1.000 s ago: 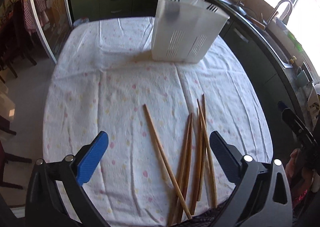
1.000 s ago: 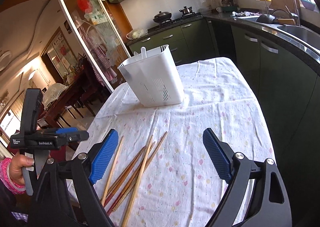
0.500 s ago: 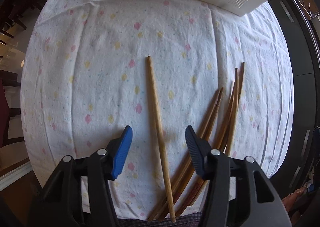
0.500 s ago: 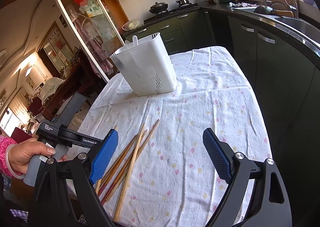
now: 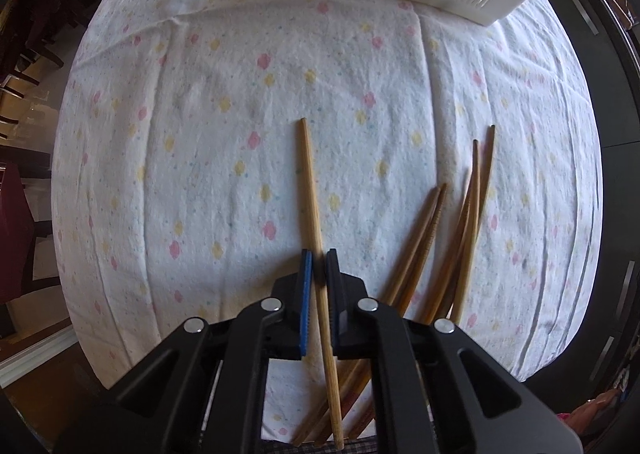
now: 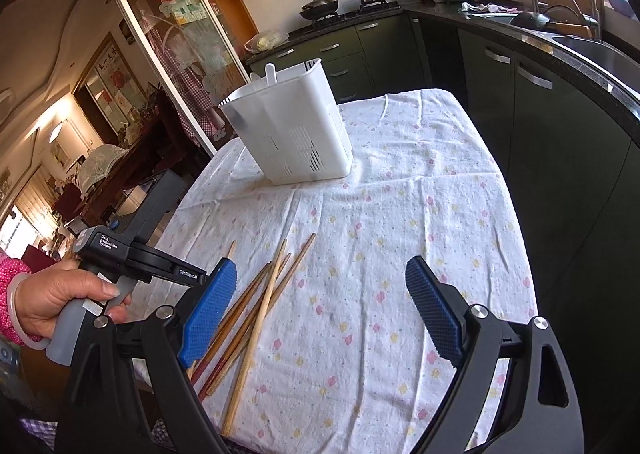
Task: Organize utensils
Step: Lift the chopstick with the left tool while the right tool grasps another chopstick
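A table draped in a flower-dotted white cloth (image 5: 224, 157) fills both views and stretches away beyond the fingers of both tools. Far ahead of both sets of fingers, at the cloth's far end, a white slotted utensil holder (image 6: 296, 133) stands upright with a pale handle already poking from it, evidently the place where the loose pieces belong. Just to the right of the left fingers lies a loose fan of wooden chopsticks (image 5: 452, 238), crossing one another at their near ends. One pale chopstick (image 5: 310, 193) lies apart to their left, probably chosen because it is easiest to isolate. The left gripper (image 5: 316, 274) points down at the cloth and has just closed its blue pads on this stick, clamping it near its middle for balance. The right gripper (image 6: 320, 310) hangs splayed and empty above the cloth, the fan below its left finger.
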The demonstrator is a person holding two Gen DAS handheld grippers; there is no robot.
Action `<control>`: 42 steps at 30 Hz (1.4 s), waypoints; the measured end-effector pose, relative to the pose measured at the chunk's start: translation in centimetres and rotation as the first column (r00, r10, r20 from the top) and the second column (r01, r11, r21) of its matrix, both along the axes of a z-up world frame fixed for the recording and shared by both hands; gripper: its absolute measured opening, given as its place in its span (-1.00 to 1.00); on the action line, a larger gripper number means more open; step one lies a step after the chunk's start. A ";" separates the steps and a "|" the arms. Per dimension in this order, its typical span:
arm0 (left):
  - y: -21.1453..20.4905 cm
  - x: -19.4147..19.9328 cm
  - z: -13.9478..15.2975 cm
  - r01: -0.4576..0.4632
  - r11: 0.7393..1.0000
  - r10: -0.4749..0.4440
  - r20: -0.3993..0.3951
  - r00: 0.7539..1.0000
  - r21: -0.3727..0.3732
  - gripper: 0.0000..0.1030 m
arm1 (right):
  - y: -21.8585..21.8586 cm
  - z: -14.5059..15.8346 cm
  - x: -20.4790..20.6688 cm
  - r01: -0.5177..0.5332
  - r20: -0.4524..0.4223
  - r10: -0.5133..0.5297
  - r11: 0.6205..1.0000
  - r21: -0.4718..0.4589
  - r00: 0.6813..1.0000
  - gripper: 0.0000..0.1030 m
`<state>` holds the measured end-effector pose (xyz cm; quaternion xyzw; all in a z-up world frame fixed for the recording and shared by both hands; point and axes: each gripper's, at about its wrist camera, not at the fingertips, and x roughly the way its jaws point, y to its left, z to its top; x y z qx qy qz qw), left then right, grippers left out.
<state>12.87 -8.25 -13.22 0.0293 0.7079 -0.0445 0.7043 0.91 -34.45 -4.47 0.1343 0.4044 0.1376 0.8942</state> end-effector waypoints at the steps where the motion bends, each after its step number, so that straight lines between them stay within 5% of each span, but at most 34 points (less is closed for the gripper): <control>1: -0.2 0.2 0.0 0.009 1.000 -0.009 0.002 1.000 -0.002 -0.86 | 0.9 -0.5 0.7 -0.030 -0.037 0.030 0.999 -0.017 0.999 0.66; 5: 0.0 0.7 0.0 0.022 1.000 -0.022 0.005 1.000 -0.005 -0.88 | 4.5 -2.5 4.3 -0.163 -0.230 0.164 0.986 0.024 0.959 0.54; 9: 1.1 1.0 0.3 0.031 0.999 -0.031 0.008 0.999 -0.017 -0.88 | 7.2 -5.3 8.0 -0.227 -0.464 0.247 0.969 0.100 0.851 0.03; 11: 1.6 1.1 0.7 0.035 0.999 -0.034 0.012 0.999 -0.032 -0.88 | 8.1 -6.5 9.1 -0.225 -0.539 0.227 0.972 0.070 0.811 -0.08; 19: 3.1 2.0 1.0 0.077 0.995 -0.077 0.005 0.997 -0.065 -0.88 | 11.8 -8.2 9.2 -0.289 -0.625 0.166 0.952 -0.100 0.763 -0.33; 22: 3.8 2.3 0.5 0.093 0.993 -0.093 0.004 0.996 -0.076 -0.88 | 12.8 -8.6 9.2 -0.299 -0.634 0.147 0.944 -0.139 0.759 -0.61; 28: 3.4 1.4 -0.1 0.103 0.990 -0.103 0.006 0.995 -0.097 -0.88 | 14.0 -9.2 10.2 -0.293 -0.655 0.136 0.947 -0.135 0.743 -0.74; 34: 4.0 0.8 1.5 0.134 0.982 -0.128 0.049 0.991 -0.135 -0.88 | 12.3 -7.0 9.4 -0.255 -0.589 0.139 0.960 -0.117 0.796 -0.85; 42: 4.7 -0.1 7.0 0.179 0.961 -0.124 0.249 0.961 -0.212 -0.88 | 8.8 -0.9 6.0 -0.122 -0.293 0.108 0.992 -0.031 0.950 -0.85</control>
